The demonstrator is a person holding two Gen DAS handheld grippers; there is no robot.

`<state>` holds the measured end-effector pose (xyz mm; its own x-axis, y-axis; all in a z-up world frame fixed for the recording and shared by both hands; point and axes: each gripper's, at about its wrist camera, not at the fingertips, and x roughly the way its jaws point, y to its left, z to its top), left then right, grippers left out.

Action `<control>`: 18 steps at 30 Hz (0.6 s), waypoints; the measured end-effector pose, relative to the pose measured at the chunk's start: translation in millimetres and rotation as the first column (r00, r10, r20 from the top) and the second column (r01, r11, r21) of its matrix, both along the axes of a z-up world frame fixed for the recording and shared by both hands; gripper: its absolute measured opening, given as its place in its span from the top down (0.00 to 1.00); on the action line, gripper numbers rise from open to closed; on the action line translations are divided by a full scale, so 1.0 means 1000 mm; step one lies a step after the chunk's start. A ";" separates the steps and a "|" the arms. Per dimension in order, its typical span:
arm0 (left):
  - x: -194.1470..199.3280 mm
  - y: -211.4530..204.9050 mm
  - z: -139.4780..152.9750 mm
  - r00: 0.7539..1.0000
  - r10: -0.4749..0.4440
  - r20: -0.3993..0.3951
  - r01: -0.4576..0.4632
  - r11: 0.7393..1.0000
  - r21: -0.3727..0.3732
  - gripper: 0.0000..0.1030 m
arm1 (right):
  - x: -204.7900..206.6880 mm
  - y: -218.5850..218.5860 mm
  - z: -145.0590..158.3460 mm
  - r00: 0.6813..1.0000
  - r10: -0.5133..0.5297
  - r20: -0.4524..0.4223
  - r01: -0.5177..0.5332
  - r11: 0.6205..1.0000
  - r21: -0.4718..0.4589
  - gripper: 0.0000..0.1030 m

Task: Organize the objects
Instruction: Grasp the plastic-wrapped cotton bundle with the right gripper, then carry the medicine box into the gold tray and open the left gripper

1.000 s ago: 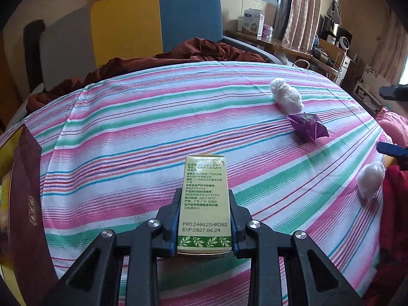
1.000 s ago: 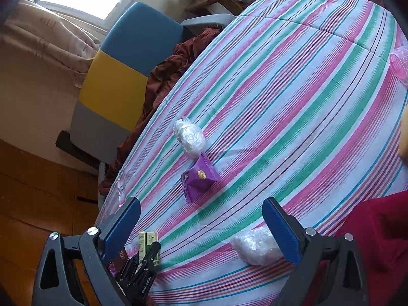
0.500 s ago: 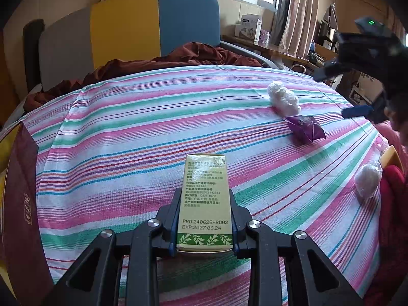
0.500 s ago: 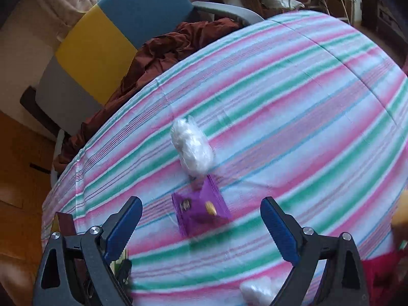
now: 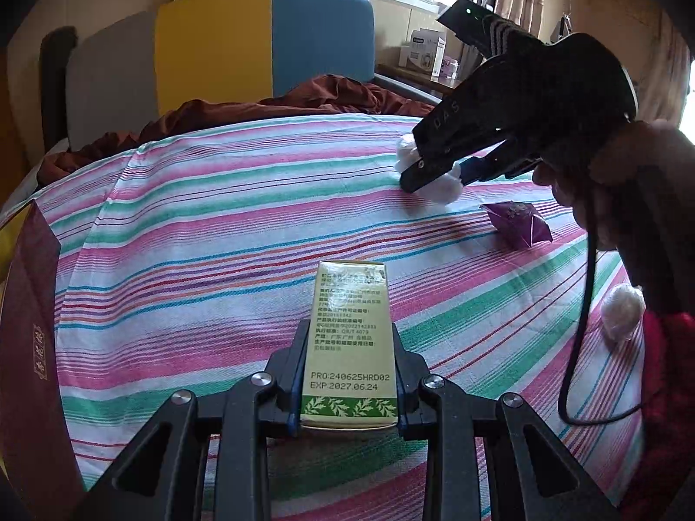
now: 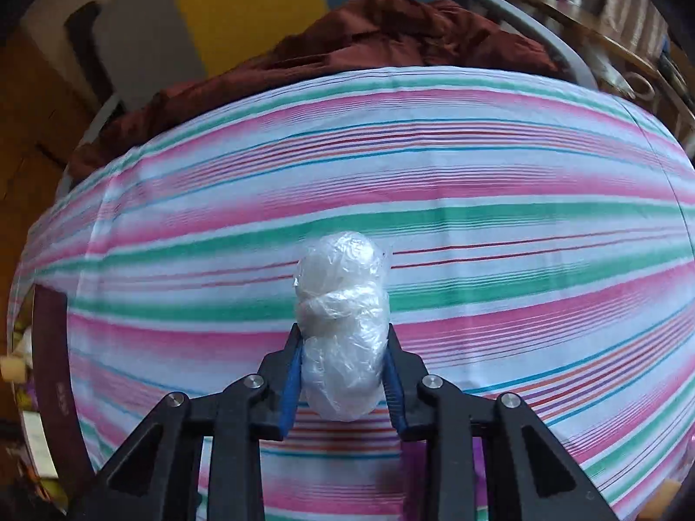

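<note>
The right gripper [image 6: 343,373], which was hanging wide apart above the purple packet a moment ago, is now reaching across the striped tablecloth [image 5: 217,225] with its blue-padded fingers [image 6: 290,384] clenching a white plastic-wrapped bundle [image 6: 343,325]. In the right wrist view the bundle is standing lengthwise between the fingers, its far end poking out toward 12 o'clock over the green and pink stripes. From the left wrist view the same gripper [image 5: 438,173] is entering from 2 o'clock, with the person's hand [image 5: 608,173] behind it and a black cable [image 5: 582,325] looping down from it.

The left gripper [image 5: 349,386] is holding as before, its fingers [image 5: 295,373] grasping a green carton [image 5: 349,338] printed with a date code and a band of leaves, pointing toward 12 o'clock just above the cloth. The purple packet [image 5: 517,225] is lying on the table at 2 o'clock from the carton, near the right gripper's tip. A second white bundle [image 5: 621,312] is sitting at 3 o'clock by the table edge, beside a red sleeve [image 5: 669,390]. A dark maroon box [image 5: 30,347] is showing at 9 o'clock. A yellow, blue and grey chair [image 5: 260,43] draped with a brown cloth [image 5: 282,104] is standing behind the table at 12 o'clock.
</note>
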<state>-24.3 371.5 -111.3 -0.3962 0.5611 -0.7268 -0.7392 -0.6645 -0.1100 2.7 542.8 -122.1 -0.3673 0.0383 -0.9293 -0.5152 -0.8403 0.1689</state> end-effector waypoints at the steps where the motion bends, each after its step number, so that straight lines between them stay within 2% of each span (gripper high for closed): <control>1: 0.000 0.000 0.000 1.000 0.000 0.002 0.000 1.000 0.002 0.70 | 0.000 -0.012 -0.001 0.999 0.048 0.007 -0.048 0.999 -0.015 0.69; 2: -0.001 0.000 0.000 1.000 0.000 0.004 0.000 1.000 0.003 0.70 | 0.002 -0.025 -0.004 0.996 0.086 0.019 -0.085 0.996 -0.036 0.69; 4: -0.001 0.000 0.001 1.000 -0.001 0.006 0.000 1.000 0.005 0.70 | 0.012 -0.045 -0.004 0.991 0.128 0.042 -0.127 0.992 -0.020 0.69; 8: -0.001 0.001 0.001 1.000 -0.001 0.008 0.001 1.000 0.007 0.70 | 0.042 -0.066 -0.004 0.986 0.155 0.053 -0.153 0.987 -0.048 0.69; 11: -0.002 0.001 0.001 1.000 -0.001 0.007 0.001 1.000 0.005 0.70 | 0.056 -0.065 -0.007 0.991 0.134 0.030 -0.132 0.989 -0.060 0.69; 18: -0.002 0.001 0.002 1.000 -0.001 0.007 0.001 1.000 0.002 0.70 | 0.057 -0.052 -0.005 0.994 0.107 -0.005 -0.107 0.988 -0.109 0.64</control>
<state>-26.6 372.5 -109.1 -0.3903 0.5627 -0.7288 -0.7392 -0.6634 -0.1164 59.7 490.7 -127.2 -0.3634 -0.1030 -0.9259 -0.4234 -0.8670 0.2626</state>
